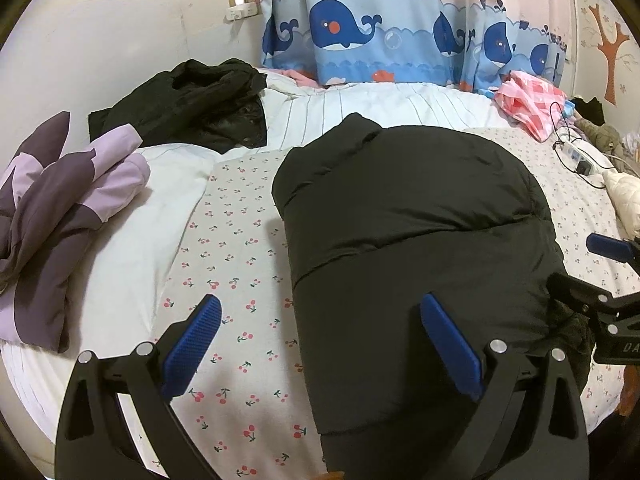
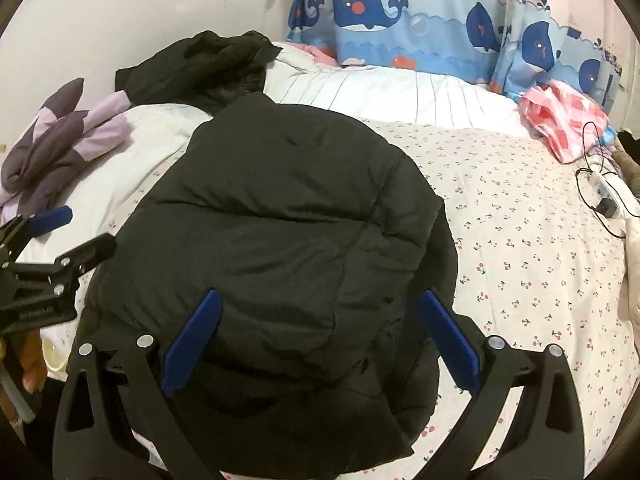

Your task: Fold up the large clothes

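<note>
A black puffer jacket [image 1: 416,220] [image 2: 280,220] lies folded into a thick bundle on the cherry-print bed sheet [image 1: 236,264] [image 2: 520,220]. My left gripper [image 1: 320,312] hovers open over the jacket's left near edge, one blue pad over the sheet and the other over the jacket. My right gripper [image 2: 318,308] is open above the jacket's near half, holding nothing. The right gripper's blue tip [image 1: 608,246] shows at the right edge of the left wrist view, and the left gripper [image 2: 48,220] at the left edge of the right wrist view.
A purple and lilac jacket [image 1: 60,216] [image 2: 60,148] lies at the left. A crumpled black garment [image 1: 188,104] [image 2: 200,64] sits at the back left by the wall. Pink cloth [image 1: 532,100] [image 2: 564,120] and a power strip with cables [image 1: 576,156] [image 2: 604,196] are at the right. A whale curtain [image 1: 400,28] hangs behind.
</note>
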`<state>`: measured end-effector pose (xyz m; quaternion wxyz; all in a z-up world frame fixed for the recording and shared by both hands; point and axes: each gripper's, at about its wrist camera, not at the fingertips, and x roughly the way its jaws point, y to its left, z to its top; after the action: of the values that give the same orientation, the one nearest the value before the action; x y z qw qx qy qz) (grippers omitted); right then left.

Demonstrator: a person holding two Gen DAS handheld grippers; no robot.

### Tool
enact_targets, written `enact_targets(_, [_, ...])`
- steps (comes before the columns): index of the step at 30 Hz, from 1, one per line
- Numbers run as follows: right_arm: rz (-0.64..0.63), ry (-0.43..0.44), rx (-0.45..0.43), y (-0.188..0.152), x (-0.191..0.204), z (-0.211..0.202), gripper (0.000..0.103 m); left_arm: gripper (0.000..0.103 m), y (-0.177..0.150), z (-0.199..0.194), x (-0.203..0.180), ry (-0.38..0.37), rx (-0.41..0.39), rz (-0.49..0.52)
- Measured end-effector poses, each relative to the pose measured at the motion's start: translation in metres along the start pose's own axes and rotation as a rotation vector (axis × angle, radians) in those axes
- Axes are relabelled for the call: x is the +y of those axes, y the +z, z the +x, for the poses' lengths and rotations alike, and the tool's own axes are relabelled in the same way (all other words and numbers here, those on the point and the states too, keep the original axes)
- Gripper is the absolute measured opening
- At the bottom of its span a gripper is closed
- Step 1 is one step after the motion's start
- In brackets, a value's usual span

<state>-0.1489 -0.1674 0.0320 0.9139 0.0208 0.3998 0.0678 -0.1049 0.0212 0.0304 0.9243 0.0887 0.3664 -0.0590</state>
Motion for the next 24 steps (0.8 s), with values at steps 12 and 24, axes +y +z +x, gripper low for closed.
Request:
enact_targets(12, [0.011,-0.019,-0.004,0.001,-0.002,0.001,0.096,0.096,0.003,0.000,-0.005,-0.001,0.005,0.007])
enact_targets(24, [-0.004,-0.096,-0.021,0.003,-0.002,0.001,0.096,0.096,0.008,0.000,-0.013,-0.060,0.012,-0.038])
